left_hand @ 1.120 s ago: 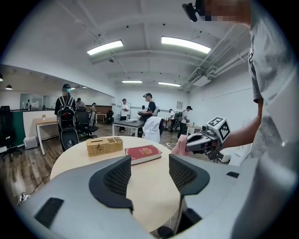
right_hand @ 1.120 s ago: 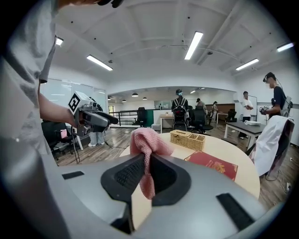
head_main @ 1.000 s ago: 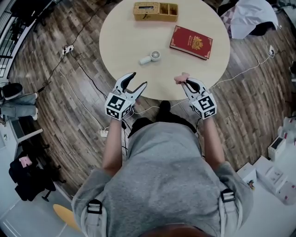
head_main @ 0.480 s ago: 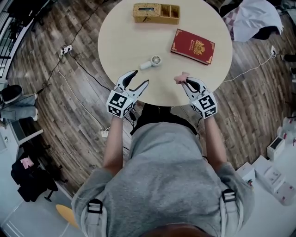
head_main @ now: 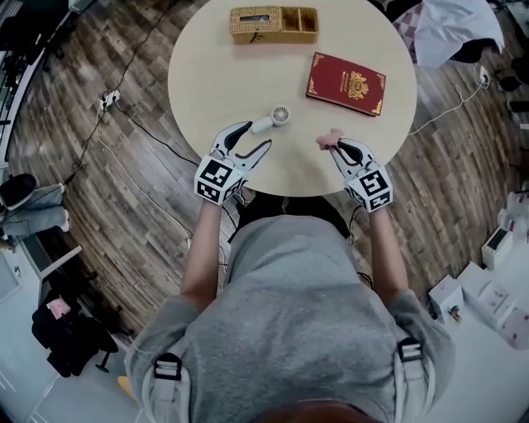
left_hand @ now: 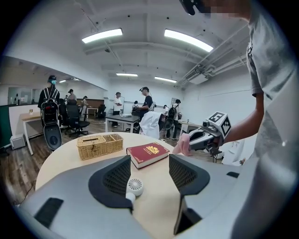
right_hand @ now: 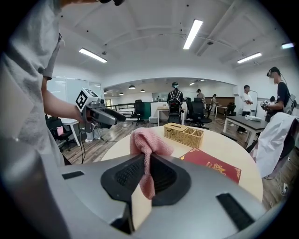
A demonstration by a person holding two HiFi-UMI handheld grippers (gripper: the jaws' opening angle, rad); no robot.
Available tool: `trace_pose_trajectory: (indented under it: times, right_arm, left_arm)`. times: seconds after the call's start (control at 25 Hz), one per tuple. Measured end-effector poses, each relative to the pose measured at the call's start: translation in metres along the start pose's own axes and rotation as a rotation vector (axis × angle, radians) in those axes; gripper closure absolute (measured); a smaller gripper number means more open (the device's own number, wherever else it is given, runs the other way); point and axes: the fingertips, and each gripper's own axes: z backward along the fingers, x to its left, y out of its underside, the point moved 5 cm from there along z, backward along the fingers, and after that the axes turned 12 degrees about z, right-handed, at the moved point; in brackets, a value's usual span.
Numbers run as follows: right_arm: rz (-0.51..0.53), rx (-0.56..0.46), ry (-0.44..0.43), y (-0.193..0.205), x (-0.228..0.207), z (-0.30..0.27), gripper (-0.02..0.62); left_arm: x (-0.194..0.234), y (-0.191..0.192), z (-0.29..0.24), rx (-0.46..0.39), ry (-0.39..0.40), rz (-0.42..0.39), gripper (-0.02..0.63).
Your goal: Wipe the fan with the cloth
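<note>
A small white hand-held fan (head_main: pixel 271 119) lies on the round beige table (head_main: pixel 223 74), its round head to the right. My left gripper (head_main: pixel 253 138) is open over the table's near edge, its fingertips just short of the fan's handle; in the left gripper view the fan (left_hand: pixel 135 186) lies between the spread jaws. My right gripper (head_main: pixel 336 145) is shut on a pink cloth (head_main: pixel 330 140) over the near right part of the table. In the right gripper view the pink cloth (right_hand: pixel 148 149) bunches up above the pinched jaws.
A red book (head_main: pixel 345 83) lies right of the fan, and a wicker tray (head_main: pixel 274 24) stands at the table's far edge. Cables (head_main: pixel 132 107) run across the wooden floor at left. Several people and desks show in the room behind.
Both grippers have moved forward over the table's near edge. The left one has come close to the fan. The cloth stays pinched in the right gripper.
</note>
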Motion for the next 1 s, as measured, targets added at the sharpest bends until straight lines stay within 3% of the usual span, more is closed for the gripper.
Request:
trace_pose_trajectory:
  times: [0.72, 1.0]
  right_arm:
    - [-0.082, 0.052, 0.041, 0.017, -0.003, -0.058, 0.554]
    - [-0.105, 0.064, 0.027, 0.026, 0.0, -0.076, 0.554]
  left_arm:
    - [0.068, 0.06, -0.059, 0.159, 0.036, 0.053, 0.33]
    - [0.08, 0.074, -0.102, 0.225, 0.071, -0.01, 0.308]
